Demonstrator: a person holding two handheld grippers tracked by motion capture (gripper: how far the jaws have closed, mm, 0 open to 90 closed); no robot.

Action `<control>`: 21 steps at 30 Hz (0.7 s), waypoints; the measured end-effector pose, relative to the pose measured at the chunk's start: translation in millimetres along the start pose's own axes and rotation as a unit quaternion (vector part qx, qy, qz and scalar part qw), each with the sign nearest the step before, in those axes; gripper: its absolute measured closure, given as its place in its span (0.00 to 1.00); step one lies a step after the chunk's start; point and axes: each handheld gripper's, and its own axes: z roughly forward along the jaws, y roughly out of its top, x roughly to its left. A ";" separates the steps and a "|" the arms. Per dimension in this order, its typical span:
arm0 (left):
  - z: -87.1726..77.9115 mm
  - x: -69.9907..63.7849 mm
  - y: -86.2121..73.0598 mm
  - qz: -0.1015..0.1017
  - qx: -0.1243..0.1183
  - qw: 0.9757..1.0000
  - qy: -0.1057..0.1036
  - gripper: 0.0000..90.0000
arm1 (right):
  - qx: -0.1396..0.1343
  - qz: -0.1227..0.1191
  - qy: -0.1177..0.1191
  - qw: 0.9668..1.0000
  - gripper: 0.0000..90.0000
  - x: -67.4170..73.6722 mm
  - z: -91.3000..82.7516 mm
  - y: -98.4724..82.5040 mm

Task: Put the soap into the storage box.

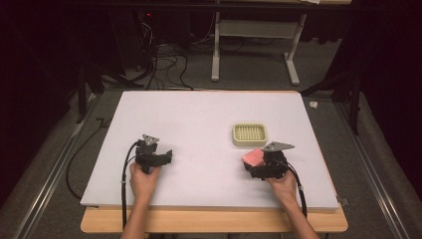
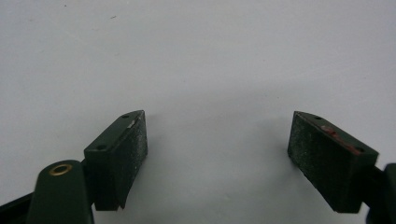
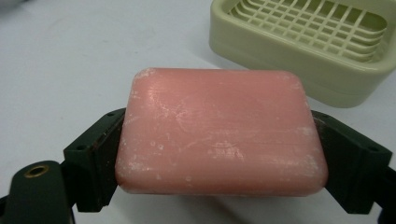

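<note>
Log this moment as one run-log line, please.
right gripper: shut on pink soap bar | soap dish: empty, just beyond the bar | left gripper: open over white table

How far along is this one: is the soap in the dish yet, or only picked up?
Done: the right gripper has the pink soap bar clamped between its jaws. In hand: it holds the bar just short of the green soap dish, whose grid shows bare. Left: probably setting the bar in the dish and letting go. The left gripper is open over the white table.
</note>
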 end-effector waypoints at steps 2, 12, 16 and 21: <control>0.0 0.0 0.0 0.000 0.000 1.000 0.000 0.23 | -0.006 0.009 0.007 1.000 0.15 -2.9 -3.3 0.1; 0.0 0.0 0.0 0.000 0.000 1.000 0.000 0.23 | -0.022 0.041 0.017 0.999 0.15 -18.2 -14.7 1.8; 0.0 0.0 0.0 0.000 0.000 1.000 0.000 0.23 | -0.029 0.048 0.018 0.998 0.15 -22.9 -18.8 4.3; 0.0 0.1 0.0 0.000 0.000 1.000 0.000 0.23 | -0.034 0.063 0.020 0.997 0.15 -29.5 -21.9 8.2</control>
